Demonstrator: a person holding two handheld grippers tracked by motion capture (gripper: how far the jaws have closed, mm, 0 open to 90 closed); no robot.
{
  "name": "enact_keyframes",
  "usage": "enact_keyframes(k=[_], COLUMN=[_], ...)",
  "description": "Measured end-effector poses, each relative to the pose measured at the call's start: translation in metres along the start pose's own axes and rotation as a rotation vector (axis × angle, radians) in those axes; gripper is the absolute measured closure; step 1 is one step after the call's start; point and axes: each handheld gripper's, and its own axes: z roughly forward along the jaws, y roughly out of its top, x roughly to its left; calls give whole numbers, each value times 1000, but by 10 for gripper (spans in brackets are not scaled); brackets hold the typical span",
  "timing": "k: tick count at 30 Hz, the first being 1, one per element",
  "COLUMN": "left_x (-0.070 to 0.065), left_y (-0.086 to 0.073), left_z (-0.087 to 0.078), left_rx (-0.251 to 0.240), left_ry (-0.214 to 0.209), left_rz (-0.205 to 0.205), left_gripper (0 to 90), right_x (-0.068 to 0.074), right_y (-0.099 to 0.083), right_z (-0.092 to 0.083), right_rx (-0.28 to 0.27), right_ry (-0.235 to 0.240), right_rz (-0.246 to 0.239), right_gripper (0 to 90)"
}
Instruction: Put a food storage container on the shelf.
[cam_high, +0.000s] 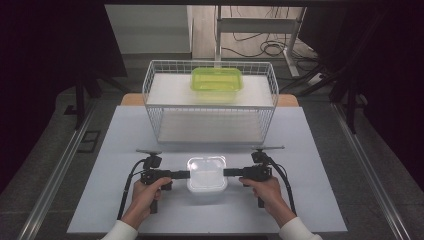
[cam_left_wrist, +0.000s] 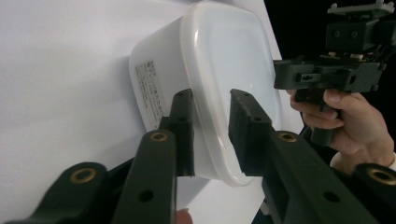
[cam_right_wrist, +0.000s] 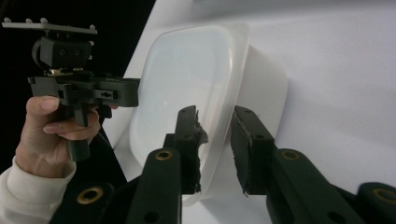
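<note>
Translucent plastic box (cam_high: 206, 173) pinched at opposite rims by left gripper (cam_high: 186, 174) and right gripper (cam_high: 227, 172); might have slipped on uneven lifting, dropping onto surface (cam_high: 310, 175).

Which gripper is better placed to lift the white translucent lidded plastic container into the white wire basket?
Neither alone, probably. The left gripper clamps the white translucent lidded plastic container's left rim and the right gripper clamps its right rim, symmetrically. A two-handed lift toward the white wire basket looks best.

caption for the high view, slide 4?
Both grippers clamp the white lidded container by opposite rim edges, before the wire basket.
</note>
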Motion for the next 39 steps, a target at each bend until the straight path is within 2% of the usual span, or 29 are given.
enact_keyframes(k=[3,10,14,20,27,39], left_x=[-1,-4,-7,-9,-18,-31], left_y=[0,0,0,0,2,3], left_z=[-2,-4,-5,-6,-11,-19], left_rx=[-10,-19,-20,-29,-46,-80], left_ry=[9,28,61,49,28,33], left_rz=[8,43,74,88,123,177], left_gripper=[758,774,779,778,782,786], right_x=[1,5,11,14,19,32], right_y=[1,1,2,3,5,7], right_z=[-1,-2,-4,-7,-12,-23], right_rx=[-10,-21,-25,-33,-51,-79], right_ry=[16,7,18,3,-1,10], right_rz=[-18,-73,-104,-146,-182,-229], right_gripper=[758,777,796,796,794,794])
